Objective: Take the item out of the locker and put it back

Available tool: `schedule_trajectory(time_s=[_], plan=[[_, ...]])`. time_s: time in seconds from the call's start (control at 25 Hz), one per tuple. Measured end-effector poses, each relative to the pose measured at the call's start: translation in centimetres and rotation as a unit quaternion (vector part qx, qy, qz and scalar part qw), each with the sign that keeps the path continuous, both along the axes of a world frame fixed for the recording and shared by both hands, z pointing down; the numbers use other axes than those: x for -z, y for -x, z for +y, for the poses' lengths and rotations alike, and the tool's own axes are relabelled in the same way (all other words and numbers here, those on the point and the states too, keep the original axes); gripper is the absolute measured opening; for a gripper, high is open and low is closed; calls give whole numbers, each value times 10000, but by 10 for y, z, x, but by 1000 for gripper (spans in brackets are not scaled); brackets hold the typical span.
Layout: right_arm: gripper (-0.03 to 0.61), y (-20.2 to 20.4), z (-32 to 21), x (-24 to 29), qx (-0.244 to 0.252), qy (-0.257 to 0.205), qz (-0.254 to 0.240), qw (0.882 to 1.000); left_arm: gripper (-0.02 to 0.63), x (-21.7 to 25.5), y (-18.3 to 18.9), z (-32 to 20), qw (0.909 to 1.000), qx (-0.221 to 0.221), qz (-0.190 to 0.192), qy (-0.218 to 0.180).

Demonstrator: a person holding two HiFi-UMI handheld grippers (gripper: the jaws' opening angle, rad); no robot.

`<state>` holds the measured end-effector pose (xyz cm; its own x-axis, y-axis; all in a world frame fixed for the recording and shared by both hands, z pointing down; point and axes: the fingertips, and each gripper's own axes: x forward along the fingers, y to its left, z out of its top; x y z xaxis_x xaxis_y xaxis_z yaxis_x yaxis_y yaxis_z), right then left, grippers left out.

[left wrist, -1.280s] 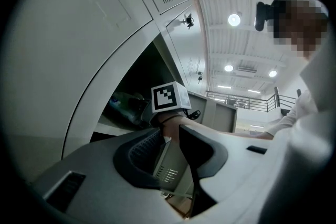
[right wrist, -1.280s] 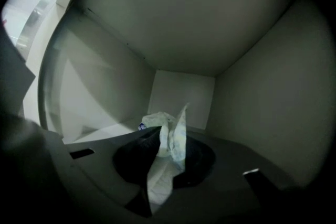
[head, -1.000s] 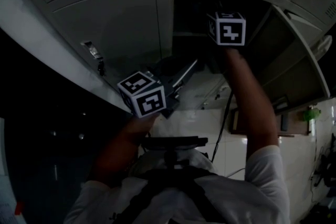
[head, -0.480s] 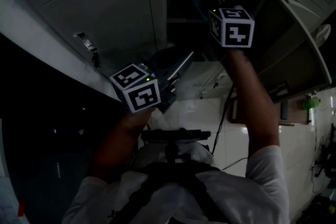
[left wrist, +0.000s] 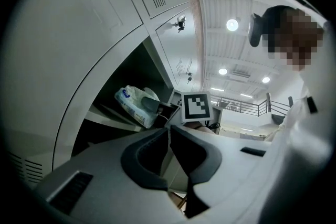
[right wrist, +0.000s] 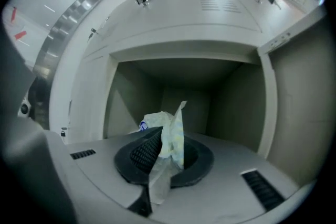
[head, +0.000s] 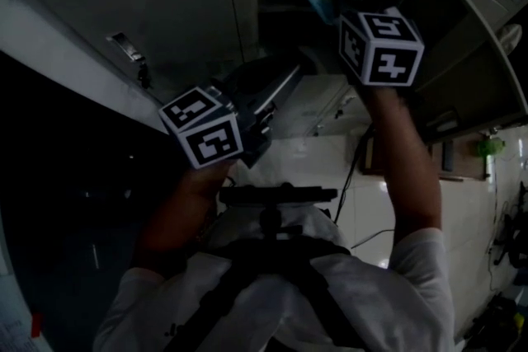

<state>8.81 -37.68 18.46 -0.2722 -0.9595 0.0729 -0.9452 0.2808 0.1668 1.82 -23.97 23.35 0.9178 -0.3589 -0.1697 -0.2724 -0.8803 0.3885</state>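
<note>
Dim, underexposed head view; fisheye-warped edges

The open locker compartment (right wrist: 189,81) is a plain grey metal box, its floor (right wrist: 231,139) a flat, bare-looking shelf. Its door (head: 470,53) stands swung out to the right. The neighbouring doors (head: 165,4) are closed, with vents and key locks. A soft plastic packet (left wrist: 134,105) hangs at the compartment's mouth; whether it touches the floor cannot be told.
</note>
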Motion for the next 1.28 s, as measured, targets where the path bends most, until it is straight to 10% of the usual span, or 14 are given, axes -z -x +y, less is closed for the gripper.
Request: schedule_trajectory(time_s=[1.28], plan=[[5, -11, 121, -69, -45, 463, -626, 9970, 5, -44, 28, 35, 9991, 102, -8, 405]])
